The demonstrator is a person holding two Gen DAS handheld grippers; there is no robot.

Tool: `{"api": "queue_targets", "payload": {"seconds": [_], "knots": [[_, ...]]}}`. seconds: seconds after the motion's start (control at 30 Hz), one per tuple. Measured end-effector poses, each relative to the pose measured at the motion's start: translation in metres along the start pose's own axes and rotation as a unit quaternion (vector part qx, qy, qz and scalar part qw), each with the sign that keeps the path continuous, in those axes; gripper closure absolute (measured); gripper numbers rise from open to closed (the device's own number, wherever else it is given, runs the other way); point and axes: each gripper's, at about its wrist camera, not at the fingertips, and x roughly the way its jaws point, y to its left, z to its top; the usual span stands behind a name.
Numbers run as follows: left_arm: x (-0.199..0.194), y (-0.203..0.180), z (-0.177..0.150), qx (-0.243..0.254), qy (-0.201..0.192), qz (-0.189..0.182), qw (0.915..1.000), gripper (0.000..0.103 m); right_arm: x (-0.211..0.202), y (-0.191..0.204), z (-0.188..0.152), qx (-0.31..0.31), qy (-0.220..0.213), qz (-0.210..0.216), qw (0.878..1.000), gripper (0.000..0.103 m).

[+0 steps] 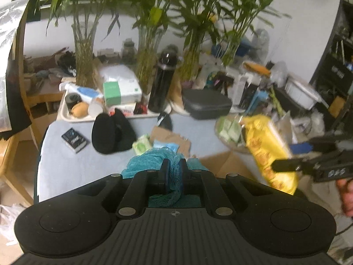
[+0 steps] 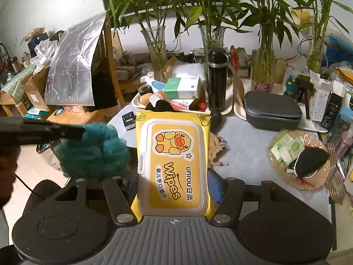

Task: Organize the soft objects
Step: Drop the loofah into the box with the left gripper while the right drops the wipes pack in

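Wipes pack (image 2: 173, 161) sits clamped in my right gripper (image 2: 174, 190), teal mesh sponge (image 1: 174, 165) pinched in my left gripper (image 1: 174, 174), both above the table (image 2: 242, 145), neither yet placed in the basket (image 2: 317, 183).
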Motion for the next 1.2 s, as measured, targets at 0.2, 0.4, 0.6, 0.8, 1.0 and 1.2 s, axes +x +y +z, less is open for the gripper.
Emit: {"api": "queue_targets", "payload": {"seconds": [0.2,0.4,0.6,0.8,1.0,1.2], "knots": [[0.015,0.000,-0.020,0.013,0.023,0.020,0.9994,0.070,0.007,0.002,-0.005,0.008,0.015,0.006,1.000,0.038],[0.002,0.001,-0.030,0.016,0.011,0.050,0.9986,0.047,0.019,0.002,-0.010,0.016,0.029,0.003,0.999,0.038],[-0.007,0.004,-0.039,0.018,0.015,0.067,0.9975,0.046,0.030,0.008,-0.010,0.014,0.042,0.001,0.999,0.038],[-0.012,0.011,-0.044,0.000,0.022,0.067,0.9975,0.045,0.041,0.018,-0.007,0.007,0.057,-0.009,0.998,0.038],[-0.014,0.016,-0.045,-0.013,0.025,0.066,0.9974,0.045,0.055,0.023,-0.004,0.000,0.080,-0.015,0.997,0.024],[-0.013,0.020,-0.046,-0.023,0.032,0.077,0.9962,0.045,0.056,0.020,-0.005,-0.004,0.068,-0.021,0.997,0.004]]}}
